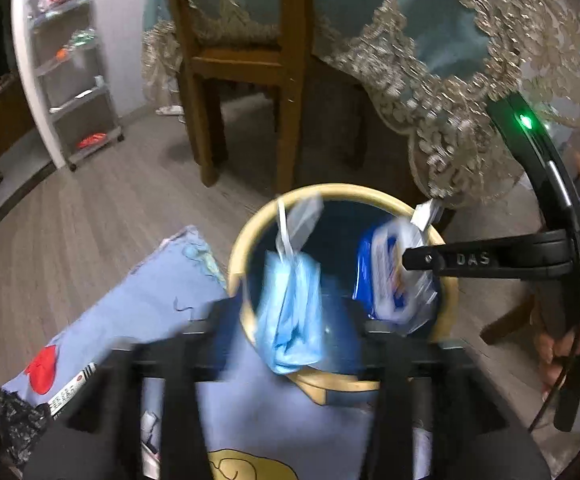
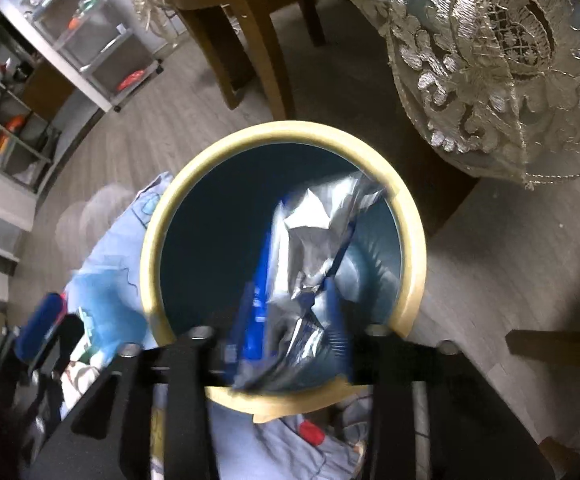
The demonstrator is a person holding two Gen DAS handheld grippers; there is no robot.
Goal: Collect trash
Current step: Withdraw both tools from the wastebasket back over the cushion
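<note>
Blue face mask (image 1: pixel 290 312): one, soft pleated cloth with a white ear loop, hanging over the mouth of the bin, blurred; seems to be dropping free of the left tool.
Handling, mask: judged very light and limp; best pinched at a fold or by the loop.
Wrapper (image 2: pixel 306 272): one, blue outside and silver inside, crumpled, over the bin's opening just ahead of the right tool.
Handling, wrapper: judged light, crinkly and slippery; a flattened edge gives the surest hold.
Bin (image 2: pixel 286 130): one, round, cream rim, dark blue inside, standing on the floor beside the cloth-draped worktop.
Left tool (image 1: pixel 290 360): one; its two arms stand apart with the mask between them, no pad seen pressing on it; reads as open.
Right tool (image 2: pixel 286 356): one; arms apart, the wrapper between them and apparently loose; reads as open. In the left view one of its fingers (image 1: pixel 430 258) reaches across the wrapper.
Hand (image 1: pixel 570 344): one in view, at the right tool's grip.
Blue cloth (image 1: pixel 130 312): one, on the floor beside the bin, printed with red and yellow shapes.
Chair (image 1: pixel 242 60): one whole wooden chair behind the bin.
Shelf cart (image 1: pixel 74 80): one, white, on wheels, well apart.
</note>
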